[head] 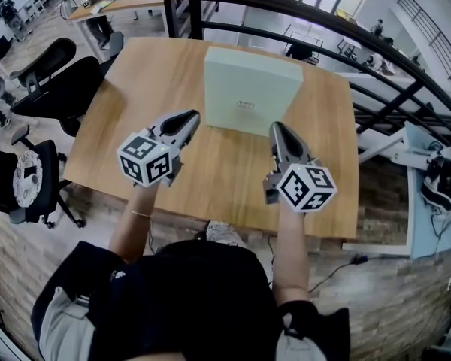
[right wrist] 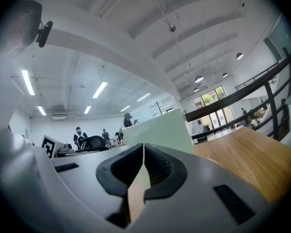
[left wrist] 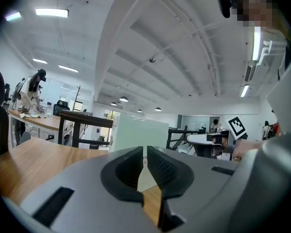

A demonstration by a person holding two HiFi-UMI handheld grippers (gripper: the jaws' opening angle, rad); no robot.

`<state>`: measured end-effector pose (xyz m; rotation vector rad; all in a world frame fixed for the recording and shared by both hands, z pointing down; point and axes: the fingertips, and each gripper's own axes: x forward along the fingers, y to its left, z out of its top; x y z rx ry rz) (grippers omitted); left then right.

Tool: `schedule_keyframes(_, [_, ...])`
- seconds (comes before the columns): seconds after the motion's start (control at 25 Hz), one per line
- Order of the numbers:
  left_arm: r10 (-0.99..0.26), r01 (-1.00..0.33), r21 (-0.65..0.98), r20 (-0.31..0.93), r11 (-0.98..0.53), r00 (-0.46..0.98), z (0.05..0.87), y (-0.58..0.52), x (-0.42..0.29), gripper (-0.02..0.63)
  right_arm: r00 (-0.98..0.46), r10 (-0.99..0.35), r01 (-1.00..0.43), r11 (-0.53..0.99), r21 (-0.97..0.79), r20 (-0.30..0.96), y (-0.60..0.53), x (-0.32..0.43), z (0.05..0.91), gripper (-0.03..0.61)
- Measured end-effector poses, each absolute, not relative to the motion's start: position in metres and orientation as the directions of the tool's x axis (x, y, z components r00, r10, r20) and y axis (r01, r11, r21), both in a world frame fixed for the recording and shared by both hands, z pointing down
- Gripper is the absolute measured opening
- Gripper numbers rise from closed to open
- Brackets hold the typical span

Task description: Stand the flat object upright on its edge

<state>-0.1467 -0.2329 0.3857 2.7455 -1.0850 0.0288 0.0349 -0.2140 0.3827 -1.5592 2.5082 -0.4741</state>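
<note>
A pale green flat box [head: 249, 89] stands upright on its edge at the middle of the wooden table [head: 135, 126], with a small label low on its near face. My left gripper [head: 193, 117] hovers just short of the box's lower left corner, its jaws shut with nothing between them. My right gripper [head: 276, 129] sits near the box's lower right corner, also shut and empty. In the left gripper view the box [left wrist: 138, 135] rises beyond the shut jaw tips of my left gripper [left wrist: 145, 152]. The right gripper view shows the box [right wrist: 160, 130] just past my right gripper [right wrist: 143, 147].
Black office chairs [head: 52, 74] stand to the table's left. A dark metal railing [head: 346, 32] curves behind and to the right of the table. The table's near edge [head: 210, 220] runs just in front of the person's body.
</note>
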Motion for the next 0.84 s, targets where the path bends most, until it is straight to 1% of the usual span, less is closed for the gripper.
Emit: schedule_keyframes(0.84, [-0.687,-0.69,0.173,0.085,-0.703,0.722,0.3875,-0.2374,-0.1455,0.038,-0.444,-0.894,-0.855,0.401,-0.329,0.063,-0.215,0.0385,0.3856,0.026])
